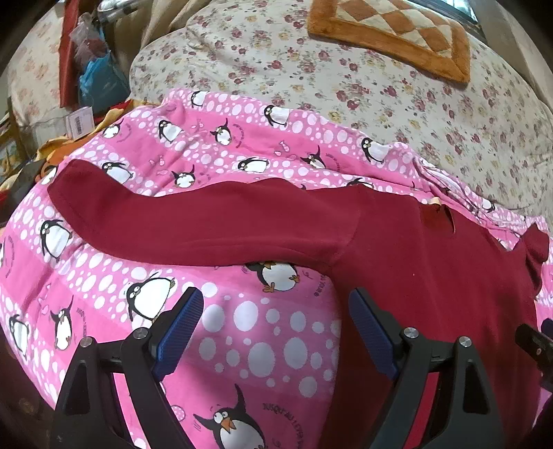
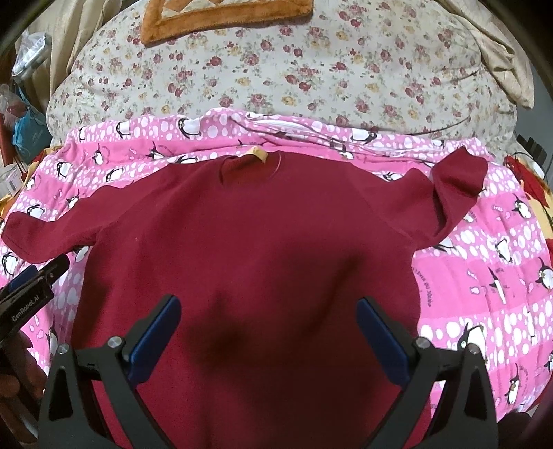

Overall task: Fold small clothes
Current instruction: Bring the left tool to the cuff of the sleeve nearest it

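A bed with a flowered cover [image 2: 311, 69] fills the background, and an orange checked cushion [image 1: 397, 31] lies at its far end. Over the near part spreads a pink penguin blanket [image 2: 484, 276]. On that blanket lies the dark red shirt [image 2: 249, 248], flat and face down by the look of it, neck away from the person, with a yellow tag [image 2: 257, 152] at the collar. Its left sleeve [image 1: 193, 221] stretches straight out to the side; the right sleeve [image 2: 452, 193] is bent and rumpled at the cuff. No fold shows yet, so the work looks barely begun: sleeves and body all remain to be folded. The left gripper [image 1: 273, 311] hovers released over the blanket beside the shirt's hem, and the right gripper [image 2: 269, 321] hangs spread wide above the shirt's body, holding nothing.
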